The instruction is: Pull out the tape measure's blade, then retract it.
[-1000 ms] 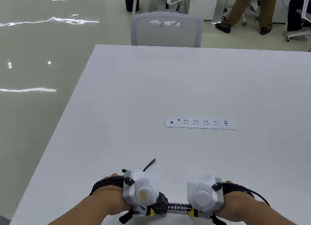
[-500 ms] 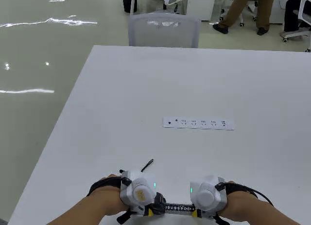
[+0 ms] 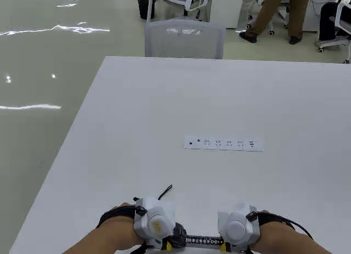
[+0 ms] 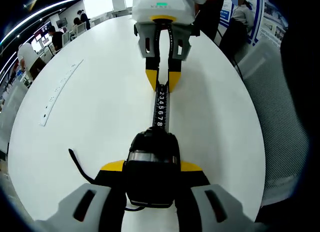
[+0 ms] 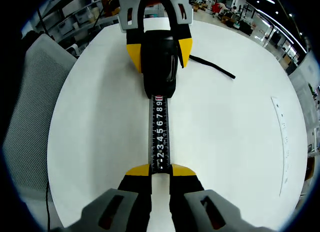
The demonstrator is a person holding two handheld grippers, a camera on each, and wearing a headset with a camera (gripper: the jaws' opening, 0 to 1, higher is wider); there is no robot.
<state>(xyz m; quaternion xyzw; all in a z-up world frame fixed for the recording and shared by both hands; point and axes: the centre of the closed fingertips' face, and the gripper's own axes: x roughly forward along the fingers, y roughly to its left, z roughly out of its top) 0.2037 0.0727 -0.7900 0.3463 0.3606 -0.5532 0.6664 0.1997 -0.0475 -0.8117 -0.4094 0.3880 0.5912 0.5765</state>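
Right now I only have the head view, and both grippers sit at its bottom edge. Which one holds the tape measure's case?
Observer: The left gripper does; its jaws are shut on the sides of the black case.
Operator: And who has the blade's end?
Observer: The right gripper; its yellow tips pinch the blade close to its end.
Operator: How much blade is out?
Observer: A short stretch. In the right gripper view, the printed numerals showing between those tips and the case run from 2 to 9.
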